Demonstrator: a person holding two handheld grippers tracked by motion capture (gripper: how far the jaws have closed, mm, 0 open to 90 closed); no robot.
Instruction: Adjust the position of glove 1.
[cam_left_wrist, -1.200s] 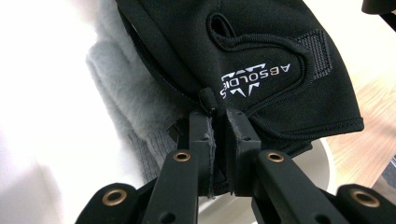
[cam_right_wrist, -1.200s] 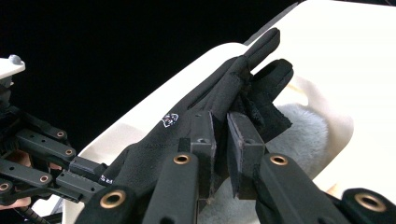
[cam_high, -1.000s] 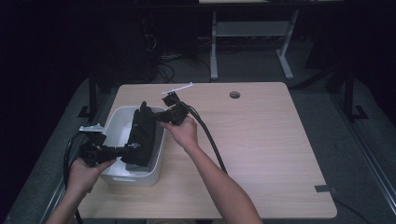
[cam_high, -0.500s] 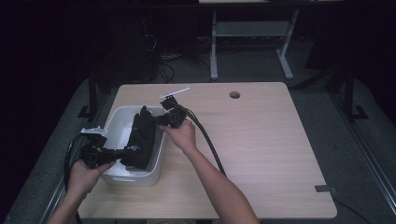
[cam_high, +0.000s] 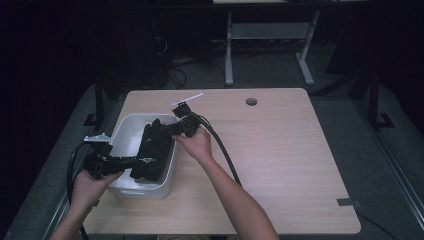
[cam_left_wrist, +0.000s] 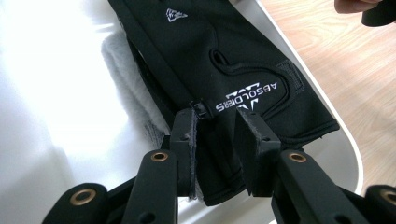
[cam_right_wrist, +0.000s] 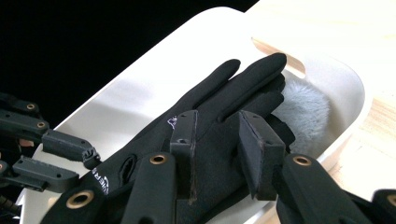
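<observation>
A black glove (cam_high: 151, 150) with white lettering lies lengthwise in a white bin (cam_high: 125, 125), on top of a grey furry piece (cam_right_wrist: 303, 109). My left gripper (cam_high: 142, 161) comes in from the bin's near left end. Its jaws have just been opening and stand apart on either side of the glove's cuff (cam_left_wrist: 261, 98), the left gripper (cam_left_wrist: 217, 135) no longer pinching it. My right gripper (cam_high: 162, 129) is at the far end. Its jaws have just been opening too, and the right gripper (cam_right_wrist: 217, 140) stands parted over the glove's fingers (cam_right_wrist: 243, 88).
The bin (cam_right_wrist: 154, 79) sits at the left of a wooden table (cam_high: 280, 150), which has a round hole (cam_high: 251, 101) near its far edge. Black cables (cam_high: 225, 155) trail from the grippers. A metal frame (cam_high: 265, 35) stands beyond the table on dark floor.
Both hands stay at the two ends of the bin with the glove between them. The right hand has shifted only slightly, and the glove lies about where it was.
</observation>
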